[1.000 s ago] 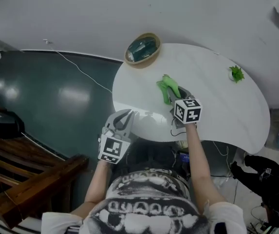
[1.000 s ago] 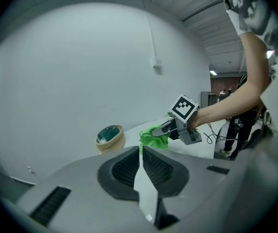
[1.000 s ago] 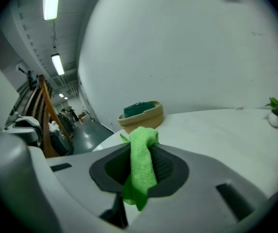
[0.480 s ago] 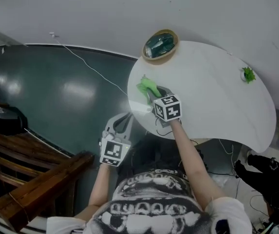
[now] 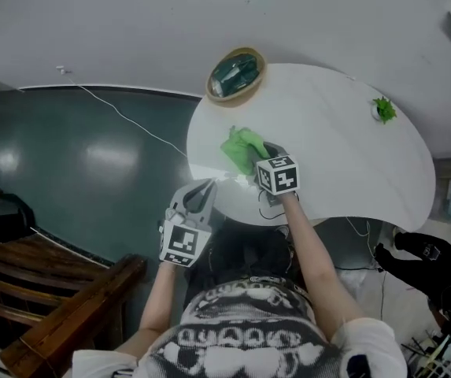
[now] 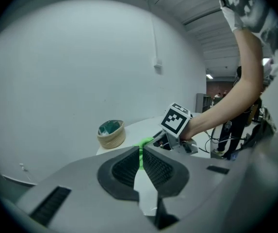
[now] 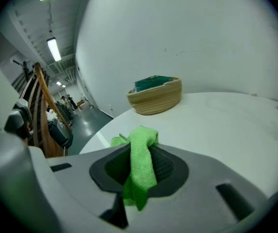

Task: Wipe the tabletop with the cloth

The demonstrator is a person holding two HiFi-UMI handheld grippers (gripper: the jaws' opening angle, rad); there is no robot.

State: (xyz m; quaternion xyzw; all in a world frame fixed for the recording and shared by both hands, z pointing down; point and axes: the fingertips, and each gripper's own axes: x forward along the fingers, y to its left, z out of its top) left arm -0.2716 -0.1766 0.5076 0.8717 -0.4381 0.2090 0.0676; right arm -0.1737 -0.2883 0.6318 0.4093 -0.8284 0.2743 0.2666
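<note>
The green cloth (image 5: 243, 146) lies on the left part of the white oval table (image 5: 343, 156), with my right gripper (image 5: 263, 156) shut on its near end. In the right gripper view the cloth (image 7: 141, 161) is pinched between the pads and hangs over their front, above the tabletop (image 7: 216, 125). My left gripper (image 5: 201, 194) hovers off the table's near-left edge over the dark floor. Its jaws (image 6: 141, 149) stand shut with nothing between them. The left gripper view also catches the cloth (image 6: 146, 141) beside the right gripper's marker cube (image 6: 177, 121).
A woven basket (image 5: 235, 75) with dark contents stands at the table's far-left edge. A small green plant (image 5: 382, 111) sits at the far right. Wooden rails (image 5: 60, 305) are at the lower left, a thin cable (image 5: 131, 120) runs over the dark floor, and black gear (image 5: 430, 258) lies at the lower right.
My right gripper dragged the cloth left across the table toward its left edge, then a little back to the right. The left gripper stayed off the near edge.
</note>
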